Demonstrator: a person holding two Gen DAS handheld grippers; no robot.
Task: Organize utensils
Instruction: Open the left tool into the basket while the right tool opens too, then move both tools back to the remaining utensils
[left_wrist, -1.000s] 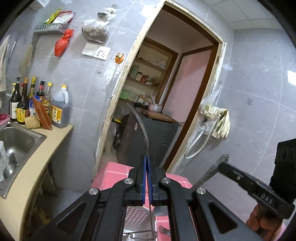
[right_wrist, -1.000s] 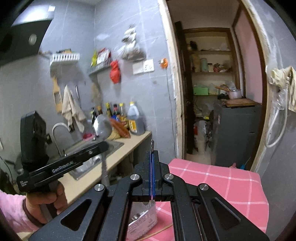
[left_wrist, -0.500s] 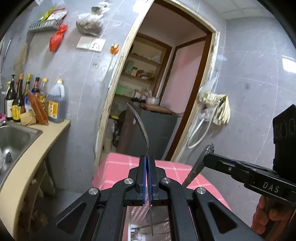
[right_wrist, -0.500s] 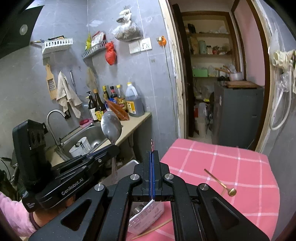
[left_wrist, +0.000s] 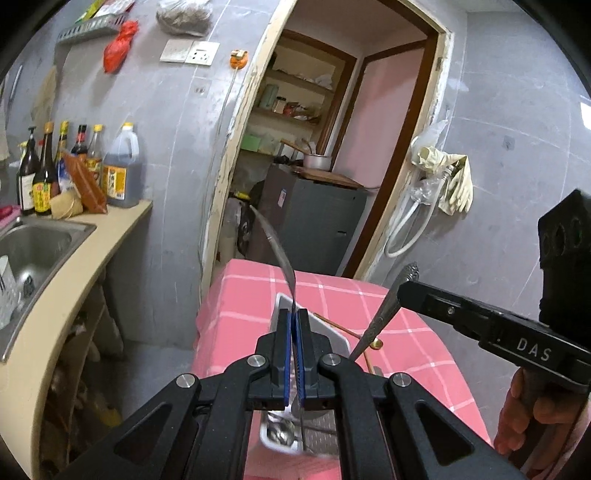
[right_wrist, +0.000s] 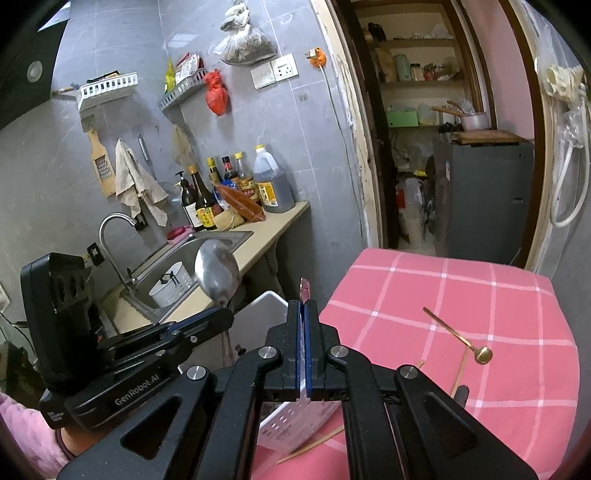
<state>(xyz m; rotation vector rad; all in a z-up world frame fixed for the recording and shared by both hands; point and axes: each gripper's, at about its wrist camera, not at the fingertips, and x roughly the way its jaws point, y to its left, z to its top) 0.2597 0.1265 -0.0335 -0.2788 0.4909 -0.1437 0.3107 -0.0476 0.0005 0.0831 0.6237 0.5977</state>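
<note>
My left gripper is shut on a large steel spoon, bowl up, above a white perforated utensil basket on the pink checked table. In the right wrist view the same spoon stands above the left gripper. My right gripper is shut on a patterned steel utensil handle; in the left wrist view that handle slants down toward the basket from the right gripper. The basket lies under both grippers. A gold spoon and wooden chopsticks lie on the cloth.
A counter with a steel sink and several sauce bottles runs along the left. A doorway with a dark cabinet is beyond the table. More utensils lie inside the basket.
Both grippers have tilted downward over the table, so the basket, gold spoon and chopsticks come into view. Both stay shut on their utensils.
</note>
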